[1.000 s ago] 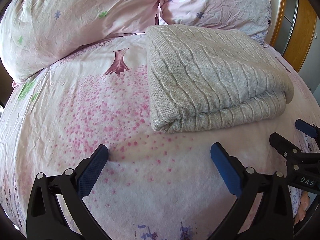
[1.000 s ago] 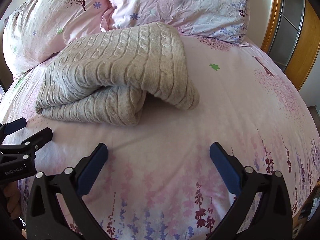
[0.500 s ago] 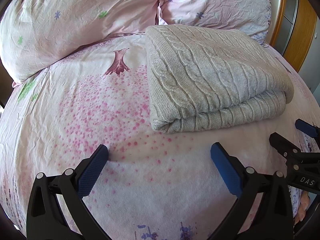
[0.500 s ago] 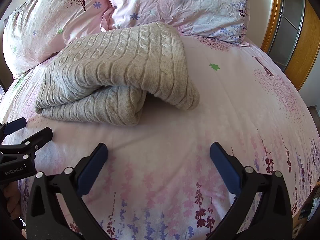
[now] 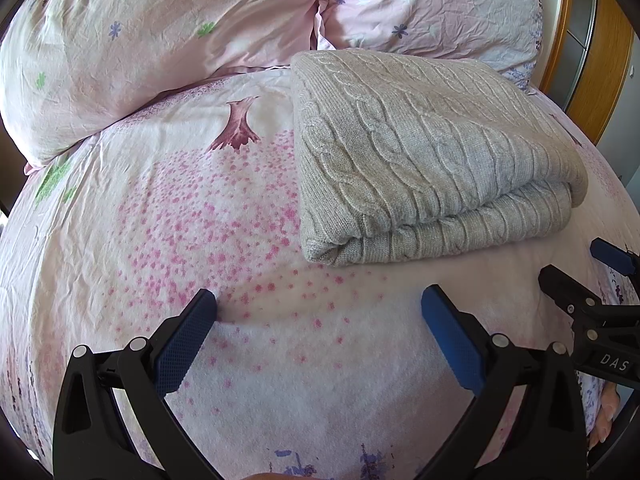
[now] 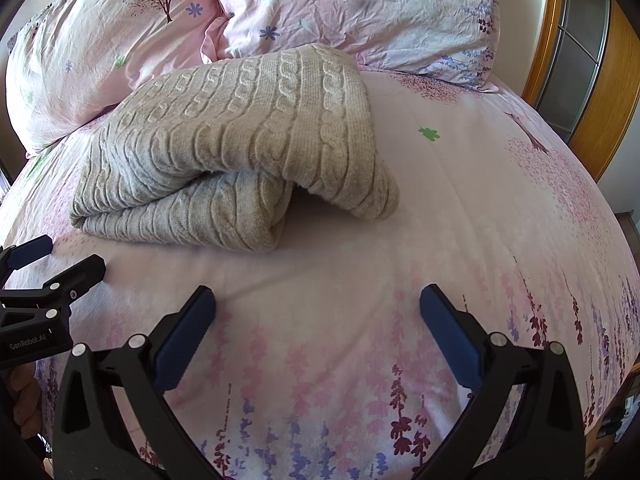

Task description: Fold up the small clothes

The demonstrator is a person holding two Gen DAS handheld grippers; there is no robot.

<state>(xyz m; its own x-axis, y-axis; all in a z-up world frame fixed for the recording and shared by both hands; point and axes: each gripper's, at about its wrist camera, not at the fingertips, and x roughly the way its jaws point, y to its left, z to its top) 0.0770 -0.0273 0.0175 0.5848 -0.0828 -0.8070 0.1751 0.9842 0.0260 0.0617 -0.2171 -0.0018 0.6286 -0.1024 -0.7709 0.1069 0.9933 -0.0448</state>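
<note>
- Nothing has really moved since a second ago: both tongs hover in the same spots over the bedsheet (image 5: 120,240), and the sweater (image 5: 420,152) lies just as it did.
- That grey cable-knit sweater sits already folded, filling the upper right of the left wrist picture and the upper left of the right wrist picture (image 6: 232,148), its far edge against the pillows (image 5: 160,40).
- Left tongs (image 5: 320,308) are released, jaws wide apart, holding nothing; right tongs (image 6: 318,304) likewise spread and empty.
- Sweater lies ahead of both tongs, between them, its long axis running across the frame.
- Its near folded edge looks closer to the left tongs; the loose flap at centre right of the right wrist picture looks like the right tongs' job, I'd judge.
</note>
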